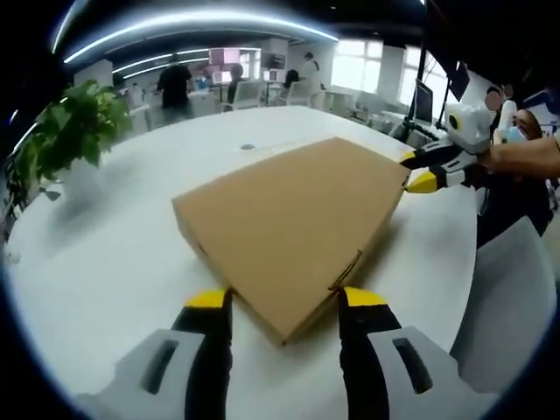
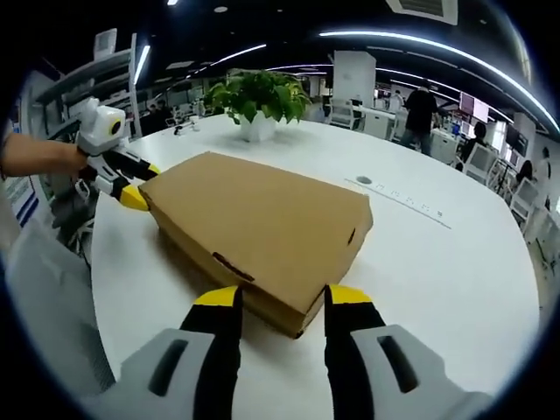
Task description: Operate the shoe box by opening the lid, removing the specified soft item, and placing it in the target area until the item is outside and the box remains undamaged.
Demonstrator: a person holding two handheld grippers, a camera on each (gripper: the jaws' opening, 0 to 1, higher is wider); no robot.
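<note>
A closed brown cardboard box (image 1: 293, 223) lies flat in the middle of the frame on a white round counter (image 1: 114, 262), lid down. In the left gripper view, the left claw (image 1: 284, 302) stands released at the bottom, its yellow-tipped jaws straddling the box's near corner. At the right edge, the right claw (image 1: 420, 171) meets the far corner, jaws apart. In the right gripper view, the right claw (image 2: 273, 299) likewise straddles a corner, and the left claw (image 2: 140, 184) sits at the left. A potted plant (image 2: 258, 101) stands at the top.
</note>
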